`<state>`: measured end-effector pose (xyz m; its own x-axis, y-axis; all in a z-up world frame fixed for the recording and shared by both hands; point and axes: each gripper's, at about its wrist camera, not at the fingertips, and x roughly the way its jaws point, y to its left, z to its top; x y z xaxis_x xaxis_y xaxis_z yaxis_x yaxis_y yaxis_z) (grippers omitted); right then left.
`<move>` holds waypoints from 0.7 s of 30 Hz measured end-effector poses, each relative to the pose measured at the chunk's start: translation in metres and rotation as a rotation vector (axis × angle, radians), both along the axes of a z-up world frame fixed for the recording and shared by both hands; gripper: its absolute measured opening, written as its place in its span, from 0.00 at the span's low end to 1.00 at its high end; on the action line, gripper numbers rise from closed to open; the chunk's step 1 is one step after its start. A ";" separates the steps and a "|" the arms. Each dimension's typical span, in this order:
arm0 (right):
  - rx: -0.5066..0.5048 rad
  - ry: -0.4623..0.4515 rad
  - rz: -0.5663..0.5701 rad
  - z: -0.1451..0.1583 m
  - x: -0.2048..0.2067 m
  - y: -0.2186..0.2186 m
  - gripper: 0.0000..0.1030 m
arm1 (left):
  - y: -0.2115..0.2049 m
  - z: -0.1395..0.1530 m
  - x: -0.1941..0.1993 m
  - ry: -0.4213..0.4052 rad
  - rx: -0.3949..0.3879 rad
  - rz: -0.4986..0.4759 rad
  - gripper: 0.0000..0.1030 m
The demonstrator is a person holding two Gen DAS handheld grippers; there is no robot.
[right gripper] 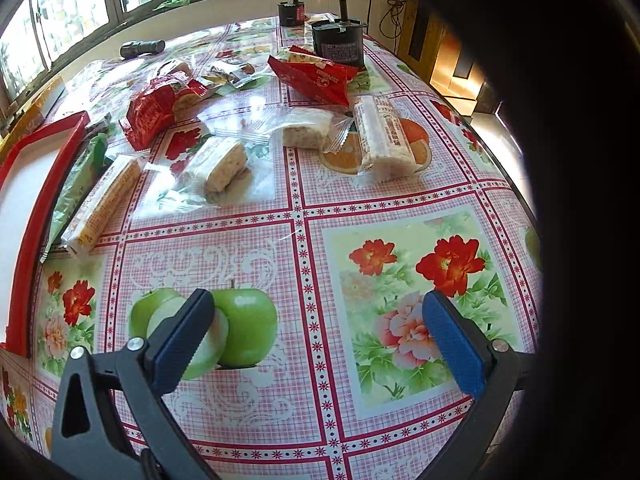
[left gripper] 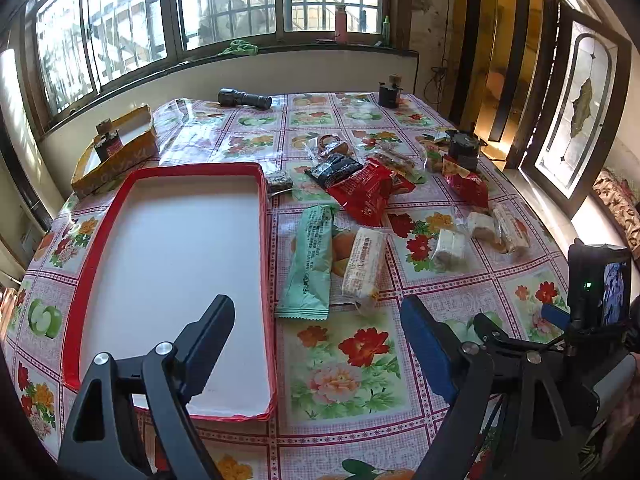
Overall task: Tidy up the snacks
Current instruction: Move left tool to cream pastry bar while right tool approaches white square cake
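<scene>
The snacks are all loose on the flowery tablecloth (right gripper: 304,240): a green packet (left gripper: 311,260) and a pale bar (left gripper: 363,266) lie just right of my red-rimmed tray (left gripper: 268,240), with red wrappers (left gripper: 368,192) piled further back. My left tongs (left gripper: 318,312) hover spread wide, gripping nothing. My right tongs (right gripper: 318,300) hover the same way.

Both grippers are held low and spread wide — left gripper (left gripper: 316,316), right gripper (right gripper: 318,312) — fingers (right gripper: 452,344) gripping nothing.
</scene>
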<state>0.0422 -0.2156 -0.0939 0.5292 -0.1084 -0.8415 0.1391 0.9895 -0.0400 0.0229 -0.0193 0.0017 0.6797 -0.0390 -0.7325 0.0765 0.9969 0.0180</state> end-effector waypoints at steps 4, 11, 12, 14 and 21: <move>0.000 0.000 0.000 0.000 0.000 0.000 1.00 | -0.010 -0.006 0.005 0.009 0.023 -0.006 0.83; 0.001 0.000 0.000 0.000 0.000 0.000 1.00 | -0.019 -0.014 0.015 0.043 0.026 -0.013 0.83; 0.000 0.000 0.000 0.000 0.000 0.001 1.00 | -0.020 -0.015 0.017 0.048 0.024 -0.016 0.83; -0.001 0.000 0.001 0.000 0.000 0.000 1.00 | -0.022 -0.013 0.021 0.057 0.018 -0.022 0.83; 0.016 -0.016 0.007 0.019 0.007 -0.018 1.00 | -0.021 0.001 0.042 0.079 -0.043 -0.054 0.83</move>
<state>0.0495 -0.2332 -0.0745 0.5430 -0.0914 -0.8347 0.1323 0.9910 -0.0225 0.0647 -0.0399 0.0027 0.6161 -0.1070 -0.7803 0.1297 0.9910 -0.0334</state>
